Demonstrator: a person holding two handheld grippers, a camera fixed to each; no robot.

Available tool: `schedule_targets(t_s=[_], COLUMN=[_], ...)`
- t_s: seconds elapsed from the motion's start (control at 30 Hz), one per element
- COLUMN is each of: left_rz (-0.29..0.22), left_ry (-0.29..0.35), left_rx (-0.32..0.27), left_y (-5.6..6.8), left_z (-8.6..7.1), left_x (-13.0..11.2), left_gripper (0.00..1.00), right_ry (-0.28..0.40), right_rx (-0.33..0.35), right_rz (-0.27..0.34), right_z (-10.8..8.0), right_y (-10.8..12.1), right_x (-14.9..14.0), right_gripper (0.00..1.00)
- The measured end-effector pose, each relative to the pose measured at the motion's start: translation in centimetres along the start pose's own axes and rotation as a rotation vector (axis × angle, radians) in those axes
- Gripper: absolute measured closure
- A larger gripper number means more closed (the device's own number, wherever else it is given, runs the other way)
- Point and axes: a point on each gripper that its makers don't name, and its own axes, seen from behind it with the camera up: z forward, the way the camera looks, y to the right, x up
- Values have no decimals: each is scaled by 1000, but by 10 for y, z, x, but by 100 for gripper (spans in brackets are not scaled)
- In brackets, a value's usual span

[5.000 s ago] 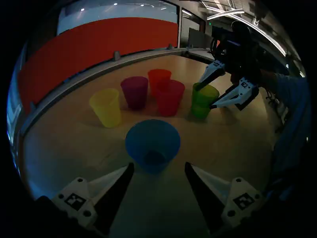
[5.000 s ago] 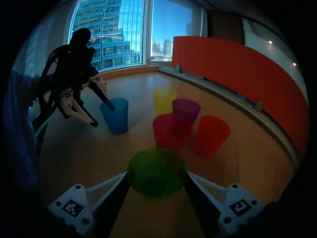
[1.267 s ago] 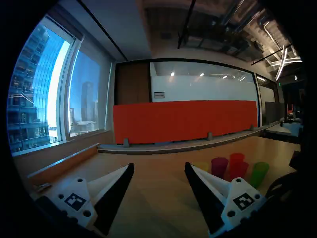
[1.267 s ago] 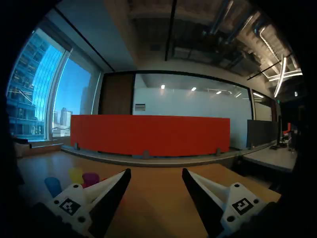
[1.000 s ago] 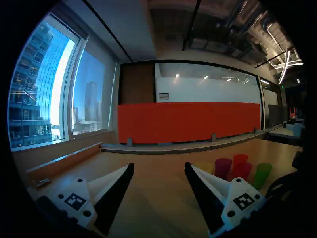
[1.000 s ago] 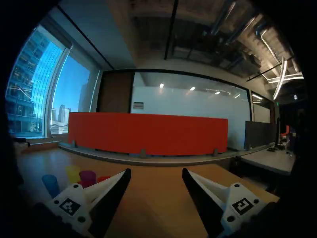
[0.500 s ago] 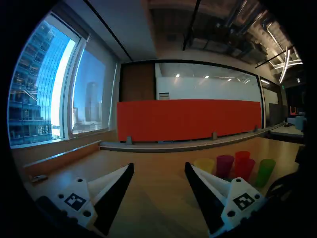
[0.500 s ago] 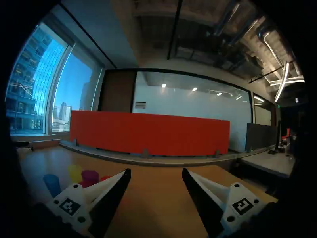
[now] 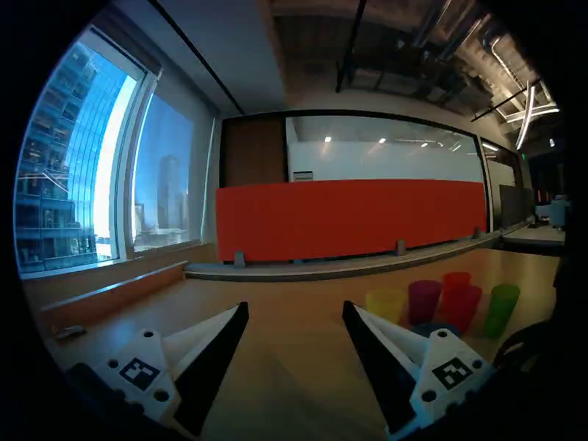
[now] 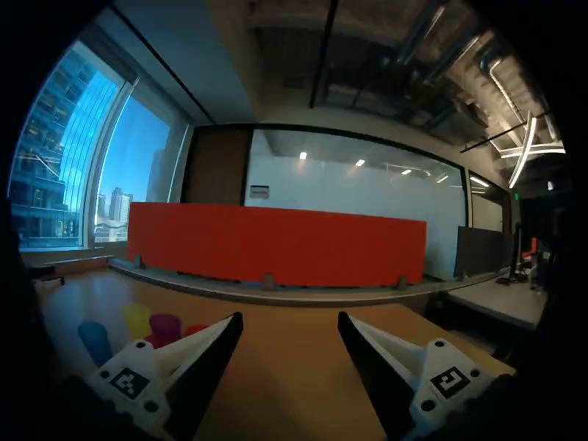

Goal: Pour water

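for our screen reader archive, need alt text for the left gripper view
The open left gripper holds nothing over a wooden table; a yellow cup, purple cup, red cup and green cup cluster at right. An orange partition and tall windows stand behind.

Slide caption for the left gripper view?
Open, empty left gripper faces the orange partition; colored cups stand on the table at right.

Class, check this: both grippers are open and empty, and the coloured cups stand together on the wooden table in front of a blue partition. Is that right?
Not quite. The partition is orange-red, not blue, as the left gripper view shows. The rest holds: the left gripper and right gripper are open and empty, and the coloured cups stand together on the wooden table.
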Motion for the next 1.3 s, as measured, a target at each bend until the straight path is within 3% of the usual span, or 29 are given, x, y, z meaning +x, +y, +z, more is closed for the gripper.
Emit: schedule_targets(t_s=[0.4,1.3], left_rz=[-29,-42], left_ry=[-5,-37], left_rx=[-11,-23], left_y=[-3,-2], left_z=[5,7], left_x=[-8,-17], left_gripper=[5,5], right_ry=[-4,5], right_rx=[6,10], right_rz=[41,33], right_z=[0,-3], right_y=[0,0], right_x=[1,5], right_gripper=[0,0])
